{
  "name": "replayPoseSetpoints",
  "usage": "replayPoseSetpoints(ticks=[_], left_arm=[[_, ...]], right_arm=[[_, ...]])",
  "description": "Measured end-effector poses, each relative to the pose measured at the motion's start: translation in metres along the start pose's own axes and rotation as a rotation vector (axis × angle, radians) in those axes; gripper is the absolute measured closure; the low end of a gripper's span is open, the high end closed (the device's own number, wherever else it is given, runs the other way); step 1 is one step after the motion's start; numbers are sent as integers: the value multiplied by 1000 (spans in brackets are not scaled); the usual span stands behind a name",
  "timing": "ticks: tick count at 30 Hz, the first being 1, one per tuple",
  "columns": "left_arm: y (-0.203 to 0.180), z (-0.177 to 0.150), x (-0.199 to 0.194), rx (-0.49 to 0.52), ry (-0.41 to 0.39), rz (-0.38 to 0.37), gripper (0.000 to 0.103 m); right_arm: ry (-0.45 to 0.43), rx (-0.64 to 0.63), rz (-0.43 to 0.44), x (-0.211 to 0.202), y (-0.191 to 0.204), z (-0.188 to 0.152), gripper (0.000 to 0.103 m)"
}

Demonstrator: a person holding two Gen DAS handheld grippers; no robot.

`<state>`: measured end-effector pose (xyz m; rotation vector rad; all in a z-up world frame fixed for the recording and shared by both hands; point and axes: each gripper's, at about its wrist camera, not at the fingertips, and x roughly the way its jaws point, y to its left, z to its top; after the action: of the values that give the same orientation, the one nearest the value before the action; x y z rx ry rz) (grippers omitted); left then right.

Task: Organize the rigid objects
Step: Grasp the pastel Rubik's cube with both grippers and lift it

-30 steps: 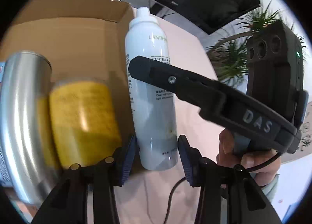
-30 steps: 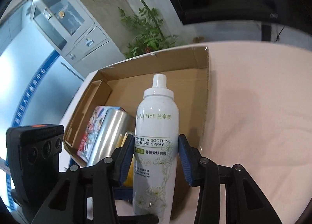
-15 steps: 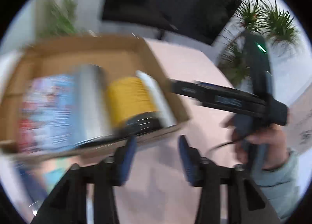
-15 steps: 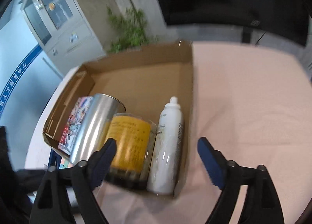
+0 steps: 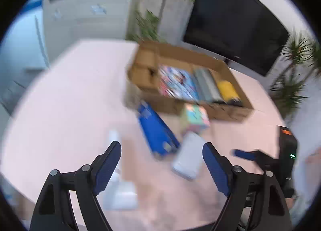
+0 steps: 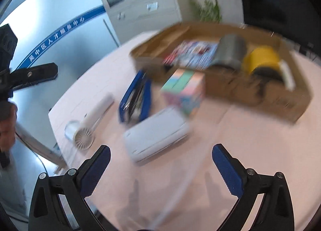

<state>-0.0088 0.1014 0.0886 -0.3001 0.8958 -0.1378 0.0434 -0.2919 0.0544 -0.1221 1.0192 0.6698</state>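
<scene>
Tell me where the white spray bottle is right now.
In the right wrist view, the white spray bottle lies inside the cardboard box, at its right end beside the yellow jar.

Both tools share one build: matte black plastic linkage arms, each carrying silver round screws behind its fingers. The left gripper [image 5: 161, 167] has fingers [image 5: 107, 165] faced with dark blue textured pads, and the right gripper [image 6: 160, 170] matches, its fingers [image 6: 226, 172] lined in the same ribbed blue. Beyond the right fingers in the left view stands a black block with a green light and an orange patch.
</scene>
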Motion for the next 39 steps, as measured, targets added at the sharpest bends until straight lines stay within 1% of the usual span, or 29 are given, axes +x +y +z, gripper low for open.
replayPoseSetpoints(ticks=[2,4,5,7,8,9,12,15,18,21,23,25,26,27,28,29,30,31,32,33,35,37,39], left_arm=[[-1,-11,29,-25,51,-74,21],[-12,-16,52,-29,90,-115,22],[-21,-15,68,-30,103,-135,22],[-28,-18,80,-31,117,-181,22],[-35,-21,93,-20,120,-206,22],[-38,-23,93,-6,119,-216,22],[-39,-31,103,-8,117,-204,22],[-42,-28,103,-27,105,-206,22],[-55,-17,105,-2,101,-210,22],[-69,8,115,27,98,-235,22],[-75,29,136,42,132,-252,22],[-74,43,156,18,174,-258,22],[-72,49,168,2,200,-250,29],[-71,54,180,-8,227,-249,38],[-70,56,189,-19,251,-256,41],[-69,58,200,-35,278,-259,46],[-67,58,207,-43,295,-254,50],[-67,58,213,-45,307,-244,52],[-66,57,219,-46,322,-232,57],[-65,56,220,-44,320,-222,59],[-67,53,214,-25,305,-201,61],[-70,49,200,-4,270,-195,62],[-71,49,182,-6,230,-210,62]], right_arm=[[37,32,26,11,5,-4,5],[42,37,7,15,10,-7,5],[45,35,-6,19,10,-7,5],[47,34,-20,18,9,-8,5],[43,42,-29,15,9,-11,5],[39,50,-35,15,2,-11,5],[31,102,-44,12,-13,-13,5],[29,115,-37,15,-15,-15,8],[18,92,-29,19,-14,-7,10],[-17,87,-51,13,-28,11,12],[-47,85,-55,10,-44,28,18],[-55,56,-73,13,-53,44,23],[-50,26,-76,18,-57,53,28],[-47,6,-68,23,-58,59,30],[-39,-9,-61,28,-58,64,34],[-28,-18,-52,35,-58,69,40],[-14,-23,-39,43,-57,74,43],[-3,-21,-27,50,-57,76,48],[7,-20,-13,57,-56,78,55],[18,-22,-1,65,-55,79,55],[14,-40,-38,71,-50,78,57],[-7,-17,-22,67,-46,79,61],[-53,23,-2,53,-44,80,60]])
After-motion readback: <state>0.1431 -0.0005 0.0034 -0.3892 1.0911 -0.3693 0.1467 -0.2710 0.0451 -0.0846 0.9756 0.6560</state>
